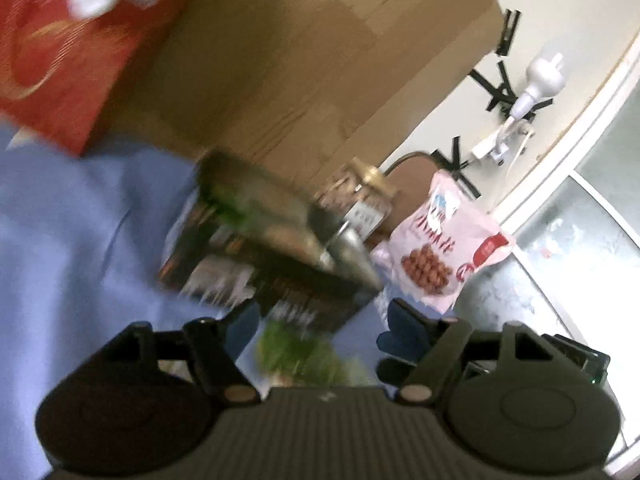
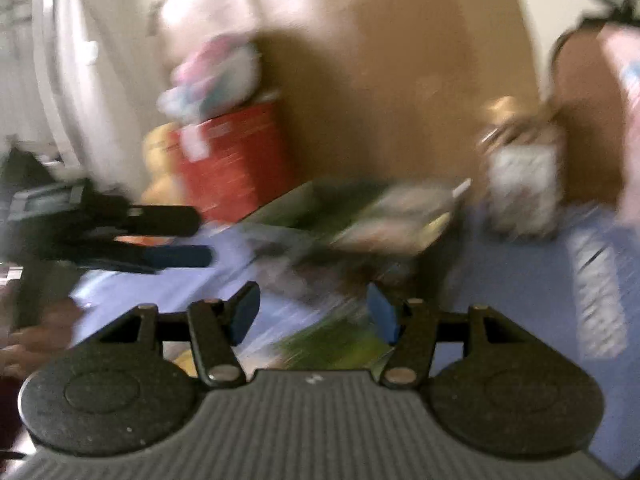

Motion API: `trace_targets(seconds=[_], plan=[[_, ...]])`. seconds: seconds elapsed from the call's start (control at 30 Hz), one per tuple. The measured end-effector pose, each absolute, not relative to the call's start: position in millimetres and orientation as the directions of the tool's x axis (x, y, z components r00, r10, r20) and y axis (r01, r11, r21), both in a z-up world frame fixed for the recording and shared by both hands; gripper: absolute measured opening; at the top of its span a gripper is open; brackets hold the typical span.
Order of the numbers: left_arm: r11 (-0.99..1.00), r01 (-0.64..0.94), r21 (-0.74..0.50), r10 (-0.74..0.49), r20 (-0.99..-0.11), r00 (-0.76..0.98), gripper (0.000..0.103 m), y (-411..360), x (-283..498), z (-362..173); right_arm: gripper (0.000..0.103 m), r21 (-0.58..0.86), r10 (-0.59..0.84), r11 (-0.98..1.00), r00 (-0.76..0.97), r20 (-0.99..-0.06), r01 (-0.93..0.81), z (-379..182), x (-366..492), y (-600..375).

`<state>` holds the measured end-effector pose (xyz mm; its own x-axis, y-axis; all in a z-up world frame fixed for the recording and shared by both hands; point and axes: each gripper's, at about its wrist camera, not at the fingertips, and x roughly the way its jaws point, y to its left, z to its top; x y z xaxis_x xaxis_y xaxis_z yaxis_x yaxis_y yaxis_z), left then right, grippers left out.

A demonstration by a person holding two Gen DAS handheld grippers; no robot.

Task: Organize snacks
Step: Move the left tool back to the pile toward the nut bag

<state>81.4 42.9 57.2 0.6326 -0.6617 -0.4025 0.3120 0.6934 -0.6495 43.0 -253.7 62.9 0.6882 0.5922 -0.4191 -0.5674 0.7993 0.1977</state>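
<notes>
A lavender-blue cloth (image 1: pixel 72 240) covers the table; the box (image 1: pixel 60 60) is red with gold swirls, the pouch (image 1: pixel 440 252) pale pink (brown balls printed), the jar's lid (image 1: pixel 374 176) gold.

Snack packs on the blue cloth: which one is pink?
The pink bag, printed with round brown snacks, at the far edge beside the gold-lidded jar. The boxes under the green pack are dark; the big box is red.

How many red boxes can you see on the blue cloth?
1. The red box stands at the far edge of the blue cloth against the big cardboard box. Heavy blur and the piled snacks could hide another.
</notes>
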Motion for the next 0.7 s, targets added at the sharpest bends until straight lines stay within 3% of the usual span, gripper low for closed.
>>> trace_targets(seconds=[0.1, 0.37, 0.7], plan=[[0.688, 0.246, -0.682, -0.649, -0.428, 0.629, 0.073, 60, 61, 39, 0.062, 0.14, 0.627, 0.752, 0.633, -0.455, -0.644, 53, 23, -229], [0.657, 0.101, -0.747, -0.592, -0.429, 0.682, 0.073, 107, 30, 15, 0.062, -0.064, 0.557, 0.722, 0.633, -0.538, -0.689, 33, 13, -168], [0.61, 0.211, -0.764, -0.699, -0.393, 0.597, 0.073, 85, 19, 11, 0.066, -0.058, 0.427, 0.83, 0.7, -0.573, -0.554, 21, -6, -209]])
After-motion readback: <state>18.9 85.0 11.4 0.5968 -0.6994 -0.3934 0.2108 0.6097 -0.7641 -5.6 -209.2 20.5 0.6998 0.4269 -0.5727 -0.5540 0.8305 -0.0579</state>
